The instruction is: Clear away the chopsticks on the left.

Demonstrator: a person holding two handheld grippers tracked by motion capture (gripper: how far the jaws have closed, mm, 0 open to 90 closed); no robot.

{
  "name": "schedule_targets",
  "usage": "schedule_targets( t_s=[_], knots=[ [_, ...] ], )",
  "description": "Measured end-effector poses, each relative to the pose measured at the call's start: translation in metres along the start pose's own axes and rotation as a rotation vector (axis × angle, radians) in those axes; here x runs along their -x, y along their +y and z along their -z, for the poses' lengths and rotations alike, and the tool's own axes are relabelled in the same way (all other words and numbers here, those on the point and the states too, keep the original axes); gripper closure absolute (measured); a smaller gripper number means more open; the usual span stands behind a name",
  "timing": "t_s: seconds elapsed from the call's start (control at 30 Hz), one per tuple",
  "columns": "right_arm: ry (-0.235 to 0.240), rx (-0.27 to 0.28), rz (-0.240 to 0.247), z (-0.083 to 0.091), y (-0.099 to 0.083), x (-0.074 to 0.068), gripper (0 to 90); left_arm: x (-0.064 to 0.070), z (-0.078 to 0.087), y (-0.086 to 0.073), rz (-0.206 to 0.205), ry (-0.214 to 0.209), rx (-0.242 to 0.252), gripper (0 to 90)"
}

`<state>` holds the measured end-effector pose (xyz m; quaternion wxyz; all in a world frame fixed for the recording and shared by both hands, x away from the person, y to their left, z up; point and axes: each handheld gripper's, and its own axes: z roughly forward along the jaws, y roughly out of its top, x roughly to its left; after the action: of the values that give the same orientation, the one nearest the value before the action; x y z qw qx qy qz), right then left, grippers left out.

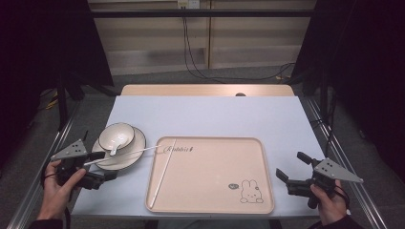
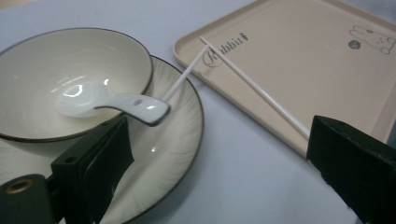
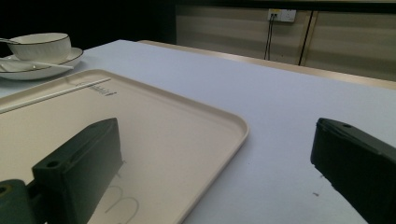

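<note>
Black fingers, left gripper [image 1: 106,167]: spread wide, holding nothing, one finger [image 2: 93,161] low over the plate's near rim, the other over bare table beside the tray.
Black fingers, right gripper [image 1: 289,175]: wide apart too and empty, hovering at the tray's right edge, one finger [image 3: 79,161] above the tray, the other over the table.
Hands: left hand [image 1: 57,188] and right hand [image 1: 329,202] each grip a handle at the near table corners.
Spoon [image 2: 109,100]: white ceramic, scoop down in the bowl, handle poking out over the bowl's rim.
Bowl [image 1: 116,135]: cream with a dark rim, sitting on the plate [image 1: 136,150].
Chopsticks: one chopstick [image 2: 182,77] leans from the plate onto the tray's corner; the other chopstick [image 1: 162,174] lies inside the tray along its left side. Their far ends meet near the lettering.
Tray [image 1: 215,176]: beige, rabbit drawing at the near right corner, just right of the plate.
Table [image 1: 205,117]: pale grey-white top.
</note>
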<state>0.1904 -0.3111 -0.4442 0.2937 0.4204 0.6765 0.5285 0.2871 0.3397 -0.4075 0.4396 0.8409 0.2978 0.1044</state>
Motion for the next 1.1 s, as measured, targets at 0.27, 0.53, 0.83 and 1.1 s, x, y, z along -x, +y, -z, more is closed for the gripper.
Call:
schedule_targets(
  t_s=[0.27, 0.53, 0.83, 1.1],
  knots=[
    [0.0, -0.002, 0.0, 0.0, 0.0, 0.0, 1.5, -0.023, -0.002, -0.005, -0.065, 0.004, -0.058, 7.7],
    [-0.002, -0.002, 0.001, 0.0, 0.0, 0.0, 1.5, -0.047, -0.016, -0.019, -0.058, 0.034, -0.119, 16.5],
    [-0.008, -0.004, -0.006, 0.001, -0.001, 0.0, 1.1, -0.052, -0.023, -0.024, -0.1, 0.027, -0.171, 44.1],
    [-0.007, -0.005, -0.001, 0.001, -0.001, 0.0, 1.1, -0.052, -0.028, -0.019, -0.128, 0.048, -0.198, 64.8]
  ],
)
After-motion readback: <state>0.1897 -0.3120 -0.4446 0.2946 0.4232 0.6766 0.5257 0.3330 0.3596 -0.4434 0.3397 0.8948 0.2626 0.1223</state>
